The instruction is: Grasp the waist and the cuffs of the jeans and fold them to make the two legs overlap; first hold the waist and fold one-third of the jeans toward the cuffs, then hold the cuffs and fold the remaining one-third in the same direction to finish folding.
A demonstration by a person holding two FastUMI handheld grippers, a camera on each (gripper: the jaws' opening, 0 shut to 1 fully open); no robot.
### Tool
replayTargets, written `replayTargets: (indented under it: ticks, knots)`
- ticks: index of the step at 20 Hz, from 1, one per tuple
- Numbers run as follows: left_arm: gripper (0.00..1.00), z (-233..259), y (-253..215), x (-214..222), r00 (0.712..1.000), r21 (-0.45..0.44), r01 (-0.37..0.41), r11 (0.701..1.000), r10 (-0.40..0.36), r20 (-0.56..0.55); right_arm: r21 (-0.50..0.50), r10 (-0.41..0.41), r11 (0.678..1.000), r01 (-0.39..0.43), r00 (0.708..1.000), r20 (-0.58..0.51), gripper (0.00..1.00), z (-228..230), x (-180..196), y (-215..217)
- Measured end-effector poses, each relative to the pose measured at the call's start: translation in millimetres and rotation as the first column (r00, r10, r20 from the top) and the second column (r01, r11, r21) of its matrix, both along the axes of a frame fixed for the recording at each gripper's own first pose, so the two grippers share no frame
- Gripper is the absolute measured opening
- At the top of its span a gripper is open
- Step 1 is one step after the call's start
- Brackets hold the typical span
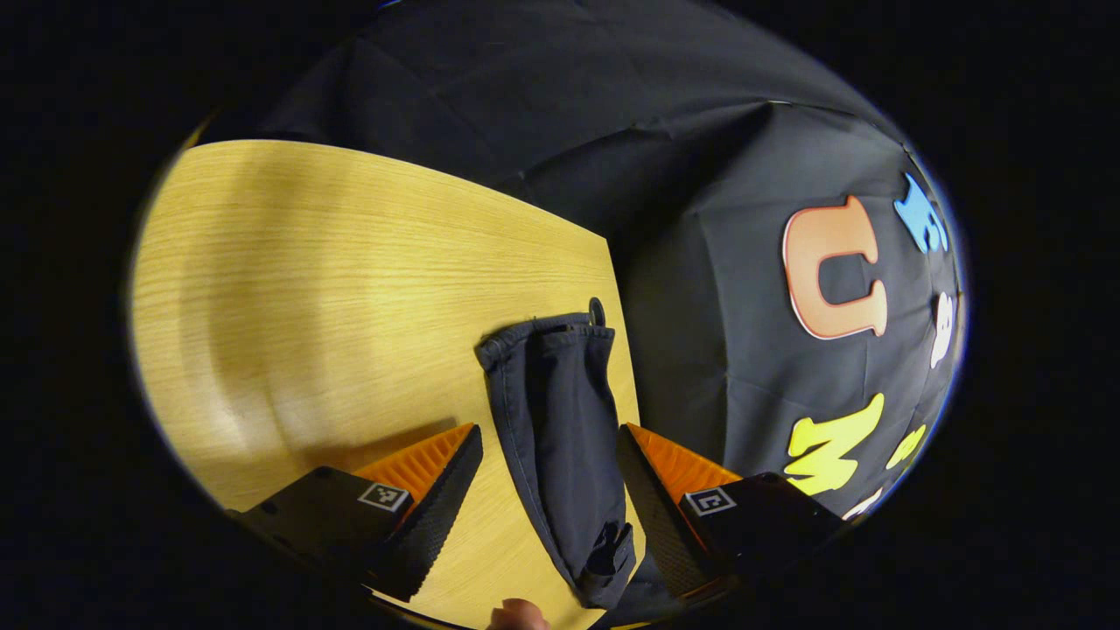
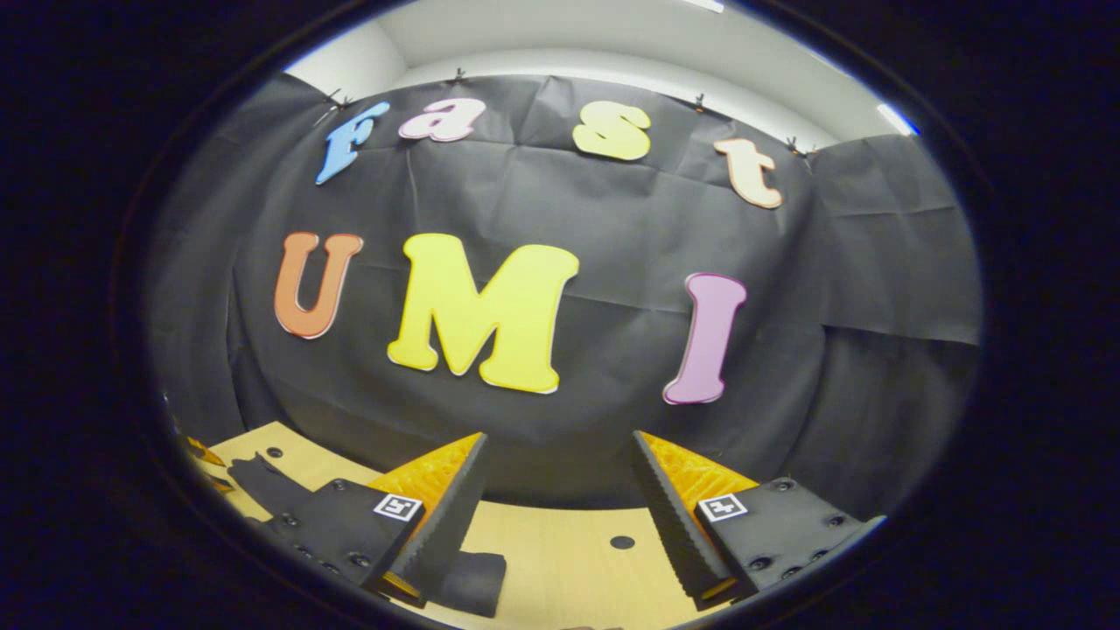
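While the left gripper (image 1: 549, 437) hangs over the wooden table (image 1: 350, 289), its fingers are spread wide with the dark jeans (image 1: 560, 437) lying between them, not pinched. Jeans run along the table's edge by the black cloth wall, belt-loop end nearest the camera. Right gripper (image 2: 560, 446) is also spread, holding nothing, tilted up; dark fabric sits by its left finger (image 2: 442, 525).

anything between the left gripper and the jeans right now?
Nothing visible. The left gripper is open, and the jeans lie on the wooden table directly between its fingers, with no other object in the gap.
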State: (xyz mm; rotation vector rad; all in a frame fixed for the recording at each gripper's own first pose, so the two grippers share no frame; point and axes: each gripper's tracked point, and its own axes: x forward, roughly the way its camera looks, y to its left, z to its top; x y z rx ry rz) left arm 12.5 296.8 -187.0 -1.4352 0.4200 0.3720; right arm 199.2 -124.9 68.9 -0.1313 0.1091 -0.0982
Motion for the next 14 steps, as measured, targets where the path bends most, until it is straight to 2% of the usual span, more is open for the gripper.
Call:
replayTargets:
  ticks: [1,6,7,8,9,13,14]
  knots:
    - [0.99,-8,0,1,1.0,0.003,0.004,1.0,-0.004,-0.023,0.006,-0.025,1.0,0.025,1.0,0.003,0.98,2,-4,-11]
    - [0.98,-9,1,31,1.0,-0.019,0.004,1.0,-0.003,0.014,0.047,-0.115,0.992,0.118,0.992,-0.058,0.98,-15,-23,-53]
    - [0.96,-7,0,38,1.0,-0.034,-0.004,0.999,0.005,0.027,0.057,-0.128,0.99,0.132,0.989,-0.071,0.98,-18,-27,-59]
    - [1.0,-8,2,45,0.999,-0.053,-0.016,0.998,0.018,0.039,0.061,-0.141,0.987,0.146,0.987,-0.08,0.98,-21,-30,-66]
    - [0.95,-9,3,52,0.998,-0.072,-0.025,0.997,0.029,0.053,0.062,-0.157,0.985,0.162,0.984,-0.081,0.98,-20,-35,-72]
    - [0.94,-7,2,73,0.995,-0.146,-0.046,0.988,0.058,0.078,0.067,-0.197,0.977,0.202,0.977,-0.083,0.99,-16,-42,-92]
    - [0.94,-9,3,75,0.994,-0.188,-0.056,0.98,0.072,0.079,0.075,-0.204,0.975,0.211,0.975,-0.088,0.99,-17,-46,-96]
